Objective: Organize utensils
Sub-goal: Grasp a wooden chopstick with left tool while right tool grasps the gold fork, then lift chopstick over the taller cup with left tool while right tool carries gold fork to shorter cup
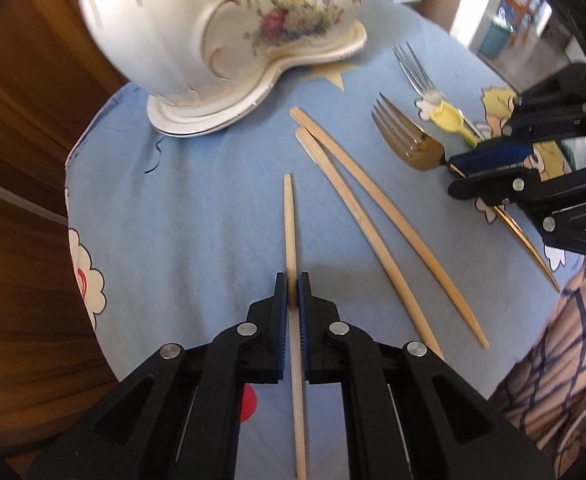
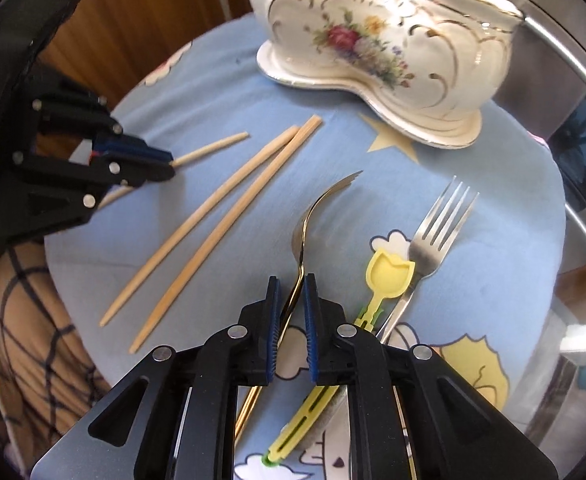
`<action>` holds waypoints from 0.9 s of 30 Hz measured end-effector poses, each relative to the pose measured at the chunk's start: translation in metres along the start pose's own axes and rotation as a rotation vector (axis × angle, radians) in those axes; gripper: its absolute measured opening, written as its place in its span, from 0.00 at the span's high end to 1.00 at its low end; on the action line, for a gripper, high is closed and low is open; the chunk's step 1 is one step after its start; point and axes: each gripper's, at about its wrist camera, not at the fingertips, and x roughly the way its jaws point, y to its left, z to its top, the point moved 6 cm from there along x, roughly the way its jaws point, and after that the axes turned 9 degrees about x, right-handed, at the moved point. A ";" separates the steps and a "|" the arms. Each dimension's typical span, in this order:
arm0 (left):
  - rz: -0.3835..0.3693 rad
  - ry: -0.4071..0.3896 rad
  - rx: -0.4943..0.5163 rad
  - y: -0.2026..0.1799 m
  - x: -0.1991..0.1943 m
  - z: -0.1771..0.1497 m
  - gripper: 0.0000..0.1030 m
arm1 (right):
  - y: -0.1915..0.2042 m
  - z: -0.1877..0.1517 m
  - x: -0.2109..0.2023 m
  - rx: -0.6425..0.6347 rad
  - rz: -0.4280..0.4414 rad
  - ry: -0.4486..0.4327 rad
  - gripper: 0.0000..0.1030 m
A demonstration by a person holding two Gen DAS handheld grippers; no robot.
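My left gripper is shut on a single bamboo chopstick, held pointing at the porcelain holder; it also shows in the right wrist view. My right gripper is shut on the gold fork, turned on its edge; the left wrist view shows it gripping the fork's neck. Two more chopsticks lie side by side on the blue cloth. A silver fork and a yellow tulip-shaped plastic utensil lie to the right.
The white floral porcelain holder stands at the far side of the small round table. The table edge drops off to a wooden floor on the left. A person's checked-clad legs are close by. A steel appliance stands at right.
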 end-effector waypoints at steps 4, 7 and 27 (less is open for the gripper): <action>-0.009 0.065 0.042 0.001 0.002 0.006 0.94 | 0.006 0.002 0.003 -0.005 -0.008 0.067 0.87; -0.005 0.105 0.069 -0.001 0.000 0.010 0.94 | 0.008 0.007 0.006 0.004 -0.010 0.113 0.86; 0.028 -0.110 -0.033 0.011 -0.035 -0.029 0.95 | 0.008 -0.009 -0.019 0.118 0.077 -0.073 0.94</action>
